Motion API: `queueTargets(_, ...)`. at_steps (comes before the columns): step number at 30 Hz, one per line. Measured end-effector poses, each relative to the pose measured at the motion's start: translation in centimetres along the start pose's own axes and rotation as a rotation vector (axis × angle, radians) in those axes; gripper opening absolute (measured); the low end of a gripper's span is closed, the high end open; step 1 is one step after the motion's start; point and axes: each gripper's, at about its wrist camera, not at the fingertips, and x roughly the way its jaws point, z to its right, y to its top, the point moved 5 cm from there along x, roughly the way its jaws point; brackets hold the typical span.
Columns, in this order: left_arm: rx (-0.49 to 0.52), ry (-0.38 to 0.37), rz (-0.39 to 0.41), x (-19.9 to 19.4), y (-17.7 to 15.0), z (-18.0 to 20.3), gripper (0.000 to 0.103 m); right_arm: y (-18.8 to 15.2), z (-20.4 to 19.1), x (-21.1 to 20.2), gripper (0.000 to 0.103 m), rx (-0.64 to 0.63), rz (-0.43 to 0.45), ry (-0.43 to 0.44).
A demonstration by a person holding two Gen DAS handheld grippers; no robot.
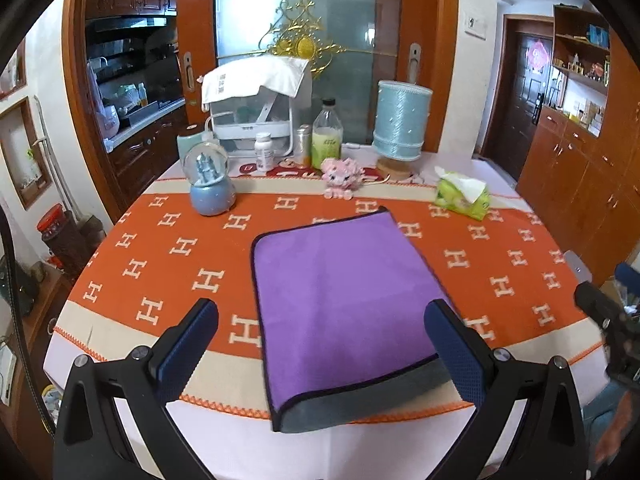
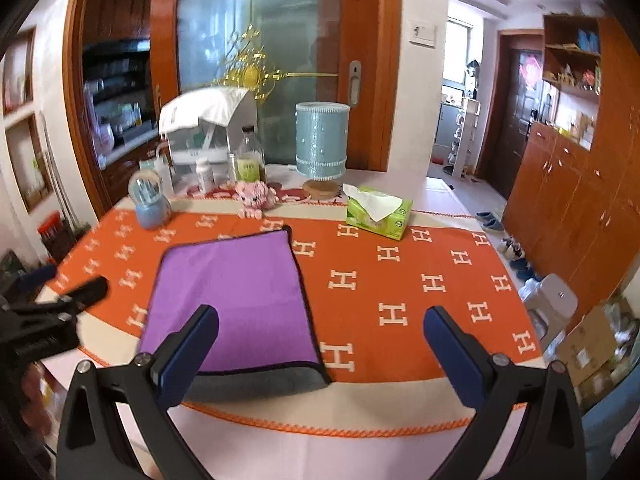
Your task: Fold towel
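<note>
A purple towel [image 1: 340,292] with a dark hem lies folded flat on the orange patterned tablecloth [image 1: 160,264]; a grey underside strip shows along its near edge. My left gripper [image 1: 320,320] is open and empty, held above the towel's near edge. In the right wrist view the towel [image 2: 232,296] lies left of centre. My right gripper [image 2: 320,324] is open and empty, above the towel's near right corner. Each gripper appears at the edge of the other's view.
At the table's far side stand a snow globe [image 1: 210,180], a pink plush toy [image 1: 342,178], bottles [image 1: 327,138], a blue lamp [image 1: 400,124] and a green tissue pack [image 1: 464,194]. A grey stool [image 2: 552,300] and wooden cabinets [image 2: 580,200] are on the right.
</note>
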Motion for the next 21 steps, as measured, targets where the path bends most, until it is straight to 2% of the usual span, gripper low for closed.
queueTargets(3,-0.054,-0.072,-0.104,2.3,-1.5,-1.8,0.102,-0.7,0.1,1.4,0.102,-0.005,-0.01,0.029)
queueTargets(7,-0.117,-0.055,-0.217,5.0,-3.7,-3.9,0.102,-1.7,-0.5,3.4,0.101,-0.068,-0.011,0.008)
queueTargets(9,-0.138,-0.047,-0.252,6.2,-4.9,-4.9,0.102,-2.6,-1.0,4.7,0.098,-0.092,-0.035,0.037)
queueTargets(12,-0.15,-0.031,-0.263,7.2,-6.5,-5.8,0.102,-3.9,-1.7,6.2,0.095,-0.124,-0.067,0.093)
queueTargets(15,-0.176,-0.057,-0.265,8.0,-7.6,-6.8,0.102,-5.1,-2.2,7.3,0.094,-0.17,-0.074,0.117)
queueTargets(18,-0.191,-0.081,-0.263,8.5,-8.7,-7.5,0.102,-6.3,-2.5,8.7,0.087,-0.224,-0.1,0.142)
queueTargets(21,-0.192,-0.072,-0.262,9.0,-9.6,-7.9,0.102,-7.4,-2.3,10.3,0.08,-0.263,-0.139,0.163)
